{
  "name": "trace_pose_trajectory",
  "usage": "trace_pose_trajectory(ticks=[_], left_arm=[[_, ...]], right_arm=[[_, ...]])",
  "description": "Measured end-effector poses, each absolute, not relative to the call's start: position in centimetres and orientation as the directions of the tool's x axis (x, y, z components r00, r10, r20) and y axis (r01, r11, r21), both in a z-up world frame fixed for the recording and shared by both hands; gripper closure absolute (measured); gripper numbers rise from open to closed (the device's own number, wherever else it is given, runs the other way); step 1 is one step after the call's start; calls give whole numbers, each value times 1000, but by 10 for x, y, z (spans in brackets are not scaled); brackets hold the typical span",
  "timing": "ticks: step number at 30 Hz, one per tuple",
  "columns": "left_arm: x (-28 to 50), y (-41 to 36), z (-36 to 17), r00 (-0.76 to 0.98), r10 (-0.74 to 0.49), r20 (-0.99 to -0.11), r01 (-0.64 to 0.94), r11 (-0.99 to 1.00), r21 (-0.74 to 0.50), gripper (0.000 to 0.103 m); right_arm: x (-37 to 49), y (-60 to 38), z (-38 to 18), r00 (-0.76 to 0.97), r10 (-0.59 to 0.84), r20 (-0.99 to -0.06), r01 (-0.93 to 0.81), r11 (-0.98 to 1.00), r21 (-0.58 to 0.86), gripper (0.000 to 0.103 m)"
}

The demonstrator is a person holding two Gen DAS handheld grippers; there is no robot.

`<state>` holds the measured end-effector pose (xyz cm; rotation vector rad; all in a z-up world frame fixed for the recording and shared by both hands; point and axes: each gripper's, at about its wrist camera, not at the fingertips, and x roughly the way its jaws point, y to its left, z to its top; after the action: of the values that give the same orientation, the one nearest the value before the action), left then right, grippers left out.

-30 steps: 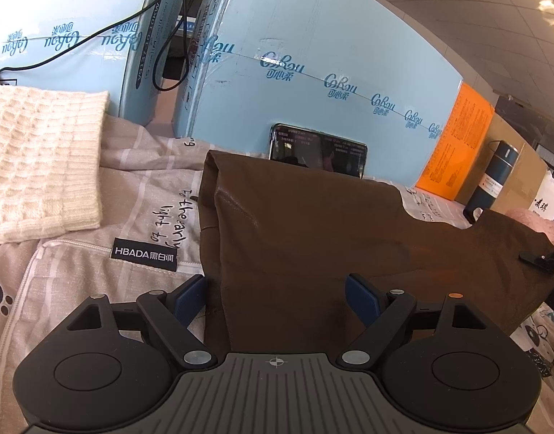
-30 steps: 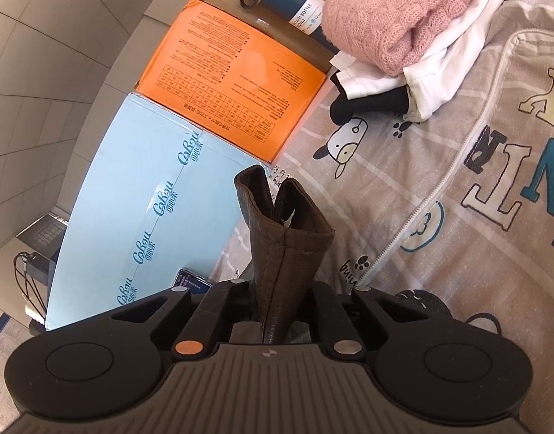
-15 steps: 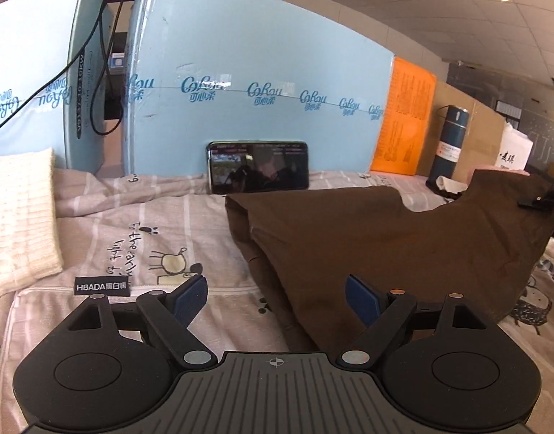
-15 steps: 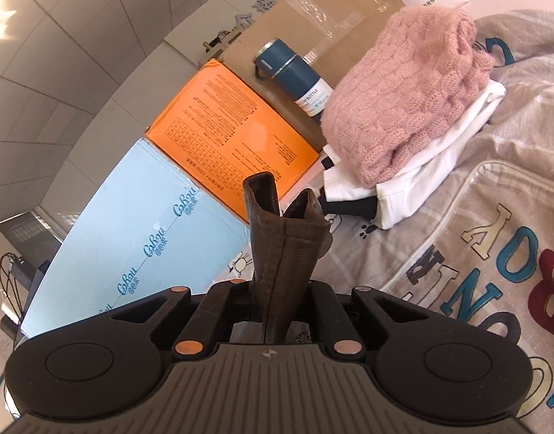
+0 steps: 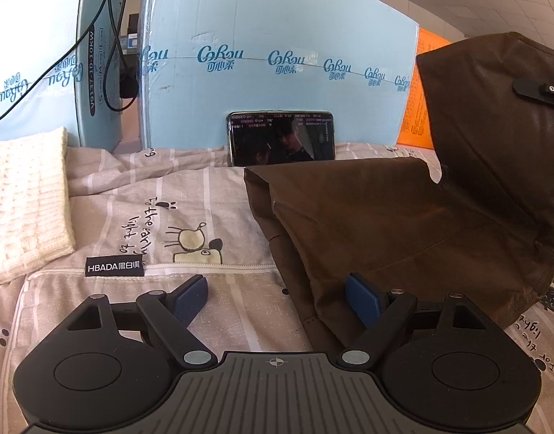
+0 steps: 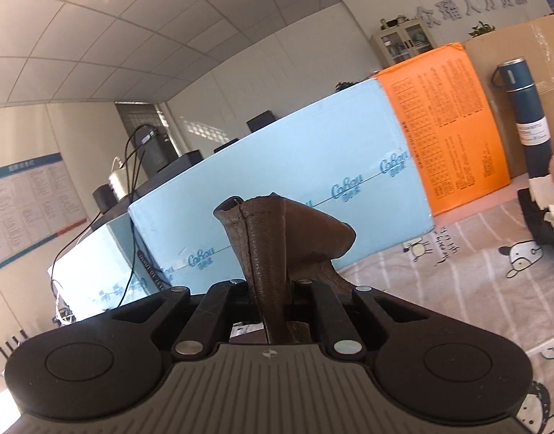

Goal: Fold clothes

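Note:
A brown garment [image 5: 403, 224] lies on the patterned bed cover, its right part lifted high at the right edge of the left wrist view. My right gripper [image 6: 271, 311] is shut on a bunched seam of that brown garment [image 6: 266, 253], which stands up between its jaws. A black fingertip of the right gripper [image 5: 540, 90] shows against the raised cloth. My left gripper [image 5: 277, 300] hovers low over the cover, open, its right blue pad over the garment's near edge and nothing pinched.
A phone [image 5: 280, 137] leans on the light blue boxes [image 5: 277, 54] at the back. A cream knit [image 5: 24, 199] lies at left. An orange box [image 6: 454, 126], a blue flask [image 6: 526, 115] and a stack of folded clothes [image 6: 551, 202] stand at right.
The right gripper has risen and rolled level, lifting the garment's right end higher. The left gripper's view has rolled upright while it stayed in place, still open.

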<state>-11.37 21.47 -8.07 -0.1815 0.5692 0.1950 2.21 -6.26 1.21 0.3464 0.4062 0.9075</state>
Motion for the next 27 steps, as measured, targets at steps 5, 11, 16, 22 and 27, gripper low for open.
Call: trace_pose_trajectory(ticks=[5,11,16,22,27], left_arm=[[-114,217,-81,827,119,-550,-231,963,-138,17],[-115,220,-81,832,102,-545,-228,959,-168,17],[-124,231,-76,870,102,-482,-237,944,-228,17],[-140,242,-62,930,129,-343,-238,925,-298,17],[-140,230,-36,958,78,-276,-174,923,-343,17]], right_arm=[[1,-18,-11,440,849,-293,-745,527,409,98],[-7,-1,-38,338,853,-399,-770,494,404,88],[-4,-3,-47,195,879,-435,-787,405,465,48],[1,-19,-43,0,899,-437,-803,261,536,22],[3,-59,-36,58,922,-383,-844,250,474,17]])
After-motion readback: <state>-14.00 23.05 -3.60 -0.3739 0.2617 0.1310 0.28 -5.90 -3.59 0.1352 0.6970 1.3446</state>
